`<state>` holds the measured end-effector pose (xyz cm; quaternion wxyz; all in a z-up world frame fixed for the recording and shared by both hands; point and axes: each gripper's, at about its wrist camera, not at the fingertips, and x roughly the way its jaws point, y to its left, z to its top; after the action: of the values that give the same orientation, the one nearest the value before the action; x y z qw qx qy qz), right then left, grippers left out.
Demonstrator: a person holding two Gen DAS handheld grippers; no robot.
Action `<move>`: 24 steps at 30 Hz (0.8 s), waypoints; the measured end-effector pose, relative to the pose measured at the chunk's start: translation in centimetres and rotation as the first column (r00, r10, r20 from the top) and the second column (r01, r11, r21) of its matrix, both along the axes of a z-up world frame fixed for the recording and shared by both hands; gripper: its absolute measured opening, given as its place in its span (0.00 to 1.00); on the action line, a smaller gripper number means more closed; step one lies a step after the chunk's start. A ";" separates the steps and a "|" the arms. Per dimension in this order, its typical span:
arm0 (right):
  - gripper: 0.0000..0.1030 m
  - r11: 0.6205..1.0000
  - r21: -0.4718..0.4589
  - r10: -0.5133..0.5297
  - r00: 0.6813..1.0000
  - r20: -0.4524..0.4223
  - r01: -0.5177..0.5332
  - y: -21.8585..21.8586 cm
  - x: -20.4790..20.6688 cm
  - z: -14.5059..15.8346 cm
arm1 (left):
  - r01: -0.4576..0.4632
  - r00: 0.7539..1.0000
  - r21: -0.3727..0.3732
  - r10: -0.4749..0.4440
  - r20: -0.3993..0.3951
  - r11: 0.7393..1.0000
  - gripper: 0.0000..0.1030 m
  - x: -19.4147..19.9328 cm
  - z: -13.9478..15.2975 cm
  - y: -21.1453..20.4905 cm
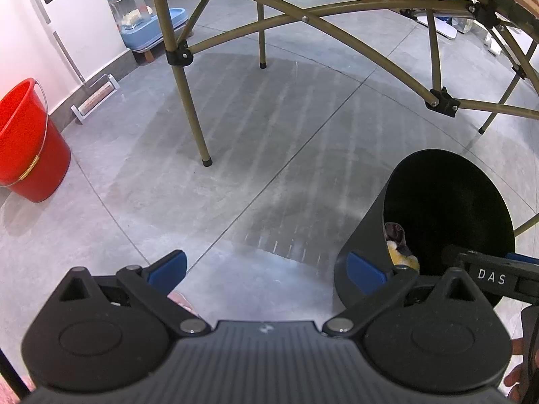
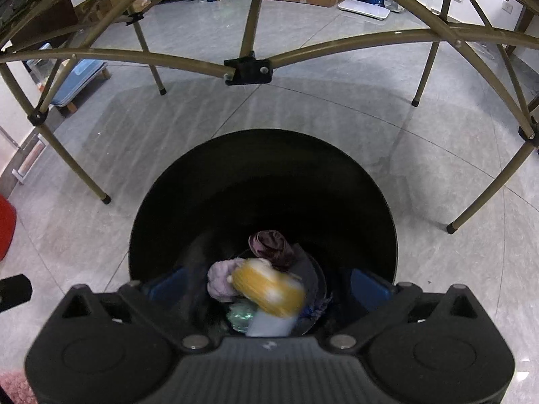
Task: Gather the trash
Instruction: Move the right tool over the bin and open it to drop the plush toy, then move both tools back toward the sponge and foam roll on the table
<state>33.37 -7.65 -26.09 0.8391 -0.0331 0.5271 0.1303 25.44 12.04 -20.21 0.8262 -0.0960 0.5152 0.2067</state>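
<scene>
Your right gripper (image 2: 269,286) hangs over the mouth of the black trash bin (image 2: 337,168), its blue fingers (image 2: 369,286) spread wide and holding nothing. Between them a blurred yellow item (image 2: 269,291) sits loose above crumpled purple trash (image 2: 271,245) inside the bin. Your left gripper (image 1: 266,269) is also wide open and empty, above bare grey floor (image 1: 235,181) just left of the bin. Beyond stand folding bench legs (image 1: 188,101) and a red bucket (image 1: 27,144).

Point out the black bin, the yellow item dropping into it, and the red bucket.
black bin (image 2: 353,181): right wrist view, inner wall.
yellow item (image 2: 269,288): right wrist view, blurred middle.
red bucket (image 1: 30,155): left wrist view, outer side.
</scene>
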 end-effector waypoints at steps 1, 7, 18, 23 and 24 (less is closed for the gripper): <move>1.00 1.000 0.004 0.000 1.000 -0.002 0.000 0.0 0.0 0.0 | 0.000 1.000 0.000 0.000 0.000 1.000 1.00 0.0 0.0 0.0; 1.00 1.000 0.005 0.009 1.000 0.001 -0.009 0.1 -0.1 0.1 | -0.001 1.000 0.000 0.001 0.000 1.000 1.00 0.0 0.0 0.0; 1.00 1.000 0.010 0.015 1.000 0.016 -0.015 0.2 -0.1 0.4 | -0.003 1.000 -0.006 0.003 0.008 1.000 1.00 -0.1 0.2 0.0; 1.00 1.000 0.020 0.014 0.999 0.040 -0.014 0.1 -0.2 1.1 | -0.003 0.999 -0.010 0.004 0.052 1.000 1.00 -0.5 1.3 0.0; 1.00 1.000 0.025 0.012 0.999 0.048 -0.014 0.0 -0.2 1.4 | -0.004 0.998 -0.005 0.004 0.058 1.000 1.00 -0.6 1.5 0.0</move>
<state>33.19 -7.62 -24.70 0.8510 -0.0290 0.5049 0.1417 24.89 12.01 -18.74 0.8402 -0.1052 0.4913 0.2042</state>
